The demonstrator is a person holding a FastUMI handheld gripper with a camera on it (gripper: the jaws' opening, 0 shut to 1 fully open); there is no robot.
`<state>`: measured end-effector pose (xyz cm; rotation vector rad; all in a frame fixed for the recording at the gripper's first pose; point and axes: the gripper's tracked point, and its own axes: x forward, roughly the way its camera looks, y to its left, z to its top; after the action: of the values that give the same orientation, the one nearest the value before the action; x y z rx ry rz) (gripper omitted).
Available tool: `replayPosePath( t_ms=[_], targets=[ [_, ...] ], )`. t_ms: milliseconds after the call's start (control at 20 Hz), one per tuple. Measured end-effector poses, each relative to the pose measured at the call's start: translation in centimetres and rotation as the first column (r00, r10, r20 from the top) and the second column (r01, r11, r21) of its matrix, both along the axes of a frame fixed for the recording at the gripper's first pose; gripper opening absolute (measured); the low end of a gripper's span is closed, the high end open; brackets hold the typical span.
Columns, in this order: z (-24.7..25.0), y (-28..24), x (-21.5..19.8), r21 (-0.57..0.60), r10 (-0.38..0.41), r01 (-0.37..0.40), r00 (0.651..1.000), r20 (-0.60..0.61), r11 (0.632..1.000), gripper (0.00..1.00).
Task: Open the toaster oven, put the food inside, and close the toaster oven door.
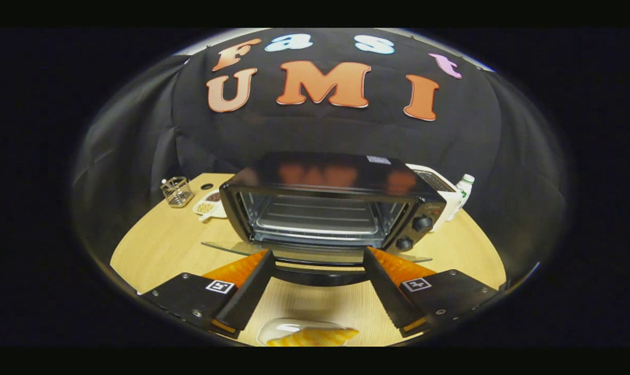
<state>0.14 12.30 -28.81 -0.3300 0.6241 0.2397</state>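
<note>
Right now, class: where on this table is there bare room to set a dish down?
Bare wood lies left of the toaster oven, ahead of the wire basket. The open fingers flank the lowered door; the food lies behind them. Behind the oven's right side, a bottle crowds it.

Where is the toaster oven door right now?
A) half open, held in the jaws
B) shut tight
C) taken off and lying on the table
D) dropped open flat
D: the glass door lies flat ahead of the open toaster oven, wire rack exposed; the gripper is open, holding nothing.
</note>
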Motion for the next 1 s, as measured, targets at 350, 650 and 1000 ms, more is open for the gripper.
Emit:
replayPosePath(
  t_ms=[350, 650, 1000],
  targets=[
    [-4.4, -1.6, -3.2, 0.029, -0.068, 0.073, 0.988, -0.14, 0.997, 1.0],
    [-7.7, -3.1, -3.5, -0.01, -0.118, 0.119, 0.972, -0.205, 0.993, 1.0],
    [-9.6, -4.3, -3.3, -0.036, -0.16, 0.156, 0.96, -0.231, 0.987, 1.0]
  ],
)
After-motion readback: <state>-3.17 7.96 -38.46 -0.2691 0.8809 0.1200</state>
